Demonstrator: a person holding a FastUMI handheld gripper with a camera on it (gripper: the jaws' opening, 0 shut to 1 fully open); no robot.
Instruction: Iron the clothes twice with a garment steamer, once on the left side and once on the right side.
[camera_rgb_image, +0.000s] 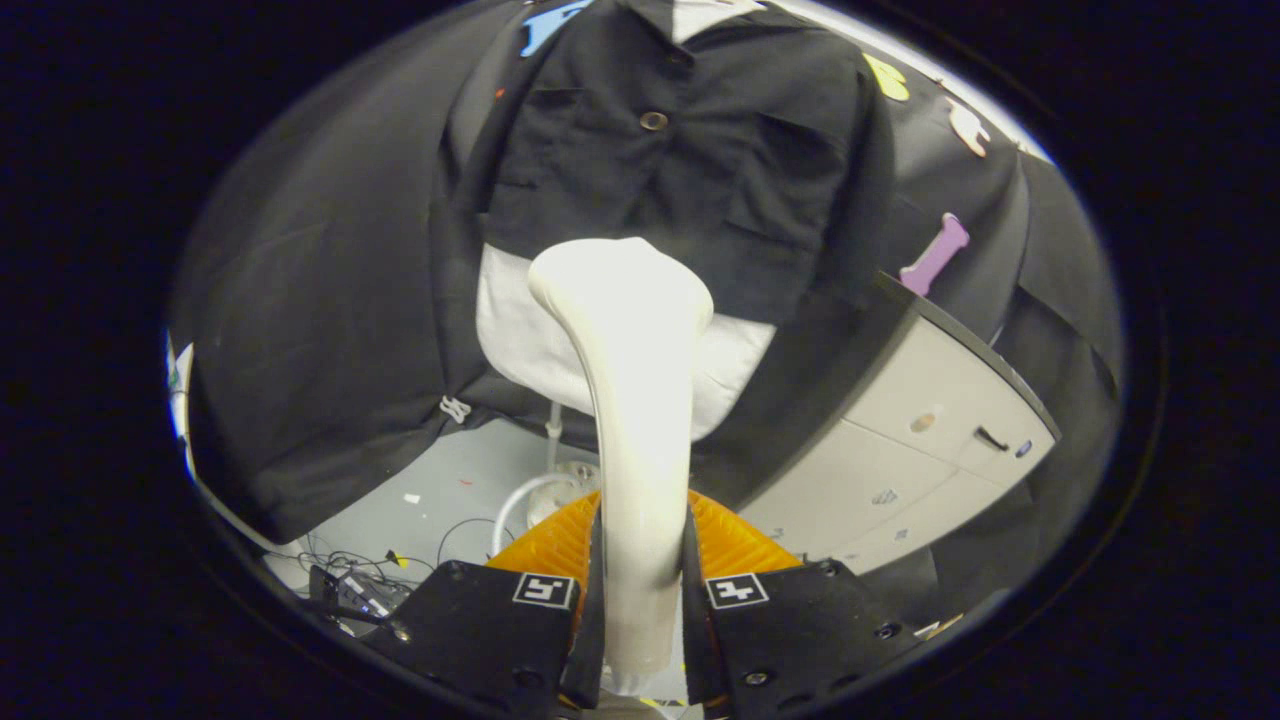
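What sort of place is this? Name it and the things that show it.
Probably a staged recording booth, not a home: a black shirt hung before draped cloth, loose cables on the floor, a drawer cabinet. The tongs grip the garment steamer.

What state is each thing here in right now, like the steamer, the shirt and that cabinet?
Gripper: shut on the steamer's handle.
Garment steamer: held upright between the fingers, head at the shirt's lower hem.
Black shirt: hanging, buttoned, over a white garment that shows below it.
Cabinet: drawers closed.
Hose: looped on the floor beyond the fingers.
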